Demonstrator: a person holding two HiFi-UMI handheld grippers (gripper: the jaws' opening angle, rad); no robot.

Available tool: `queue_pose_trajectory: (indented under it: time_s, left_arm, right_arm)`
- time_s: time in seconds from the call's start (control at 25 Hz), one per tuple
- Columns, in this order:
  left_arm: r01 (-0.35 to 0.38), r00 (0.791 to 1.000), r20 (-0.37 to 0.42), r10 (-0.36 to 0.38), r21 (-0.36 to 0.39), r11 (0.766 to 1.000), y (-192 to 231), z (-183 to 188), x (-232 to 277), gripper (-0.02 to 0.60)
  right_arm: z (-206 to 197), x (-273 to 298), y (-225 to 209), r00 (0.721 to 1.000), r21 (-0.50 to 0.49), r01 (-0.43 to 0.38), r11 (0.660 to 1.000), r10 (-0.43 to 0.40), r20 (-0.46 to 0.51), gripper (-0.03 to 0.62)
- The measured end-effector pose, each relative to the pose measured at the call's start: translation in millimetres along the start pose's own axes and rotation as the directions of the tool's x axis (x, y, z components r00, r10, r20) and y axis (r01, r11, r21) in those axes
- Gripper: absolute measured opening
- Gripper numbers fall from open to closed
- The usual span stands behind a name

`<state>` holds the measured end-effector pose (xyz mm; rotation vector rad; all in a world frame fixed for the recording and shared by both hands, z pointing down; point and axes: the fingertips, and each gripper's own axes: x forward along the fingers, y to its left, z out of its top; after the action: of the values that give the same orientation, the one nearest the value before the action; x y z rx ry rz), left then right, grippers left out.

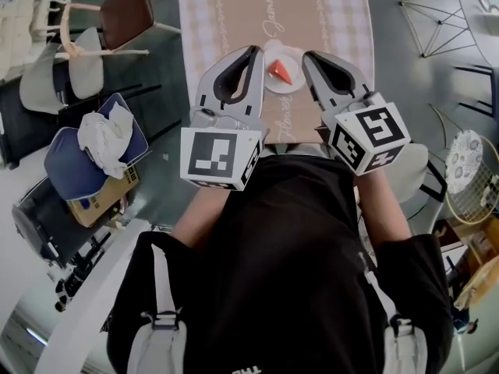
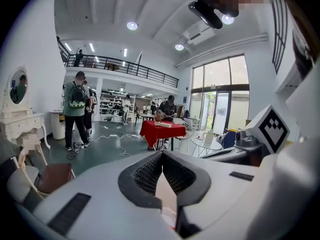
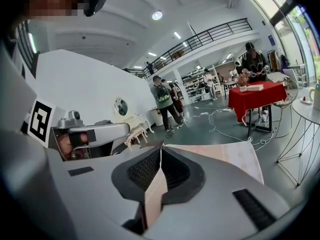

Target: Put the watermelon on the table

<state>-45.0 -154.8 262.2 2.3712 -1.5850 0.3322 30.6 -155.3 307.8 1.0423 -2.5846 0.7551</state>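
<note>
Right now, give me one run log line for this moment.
watermelon slice: on white plate, on table | left gripper: shut, empty | right gripper: shut, empty

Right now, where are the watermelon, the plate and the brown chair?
watermelon [image 1: 281,73], head view, middle of the red slice.
plate [image 1: 287,53], head view, bare white far part.
brown chair [image 1: 125,10], head view, its seat.

We find the bench bare from the plate to its far edge and out to both side edges, so the way over the cloth is open. The plate, close to the near edge, fills the gap between our left gripper and right gripper. A brown-seated chair stands off the far left corner, and a wire stool off the far right.
</note>
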Motion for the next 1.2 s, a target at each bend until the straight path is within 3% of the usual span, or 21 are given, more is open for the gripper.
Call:
queue_pose_trajectory:
  time_s: [0.56,0.96,1.2]
  left_arm:
    - [-0.06,0.998,0.004,0.06,0.004,0.998,-20,11,-3,0.012]
    - [-0.043,0.998,0.036,0.042,0.025,0.999,-23,18,-16,0.012]
    - [-0.032,0.998,0.06,0.031,0.021,0.999,-23,13,-60,0.012]
  right_arm:
    - [27,-33,-26,0.998,0.026,-0.06,0.998,0.06,0.023,0.02]
    - [18,-40,-6,0.999,-0.013,-0.048,0.999,0.048,0.017,0.02]
    - [4,-50,33,0.999,-0.023,-0.041,0.999,0.041,0.023,0.02]
